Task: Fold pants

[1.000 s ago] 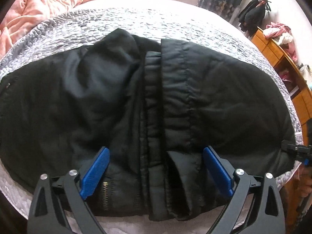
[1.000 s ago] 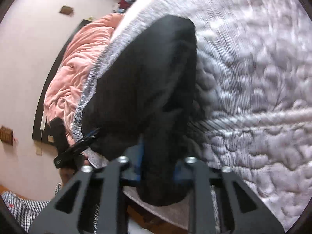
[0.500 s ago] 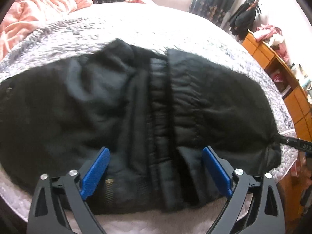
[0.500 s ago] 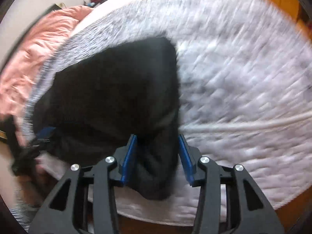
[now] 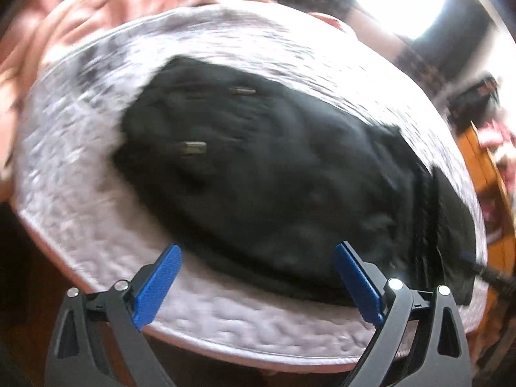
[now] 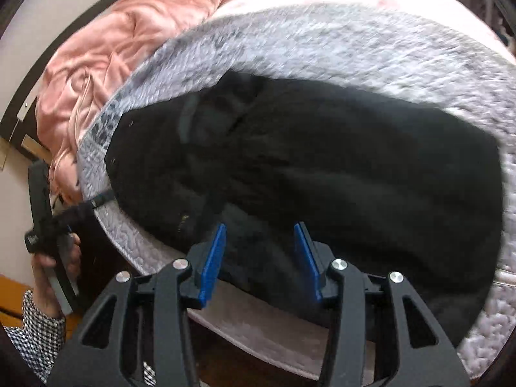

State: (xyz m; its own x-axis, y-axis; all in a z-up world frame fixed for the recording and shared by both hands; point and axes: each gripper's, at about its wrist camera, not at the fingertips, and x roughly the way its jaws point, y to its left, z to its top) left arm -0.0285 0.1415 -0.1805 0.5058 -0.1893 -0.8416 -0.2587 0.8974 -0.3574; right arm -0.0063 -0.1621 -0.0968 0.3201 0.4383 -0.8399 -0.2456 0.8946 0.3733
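Black fabric of the pants [image 5: 290, 174] lay bunched on the grey quilted bedspread [image 5: 64, 174] of the bed, ahead of both pairs of jaws. The left gripper [image 5: 258, 287] had its jaws wide apart and empty, at the near edge of the bed, with the near hem of the pants just beyond the blue pads. The right gripper [image 6: 258, 258] had its jaws partly apart, with a fold of the pants lying between the pads; whether the pads touched the cloth, I could not tell.

Risks, as I judged them: the pile was thick and uneven, so a next grasp could take only the top layer, and the fold would come out crooked. The near edge of the pants lay close to the edge of the bed, so a pull toward the jaws could drag the cloth off. Both views were blurred, which made an exact aim difficult.

Compared with one second before, the right jaws, then clamped on a lifted part of the pants, had opened. The left gripper had swung to the left end of the garment, and the pants looked more compact. The pink blanket [image 6: 129, 32] was behind, unchanged.
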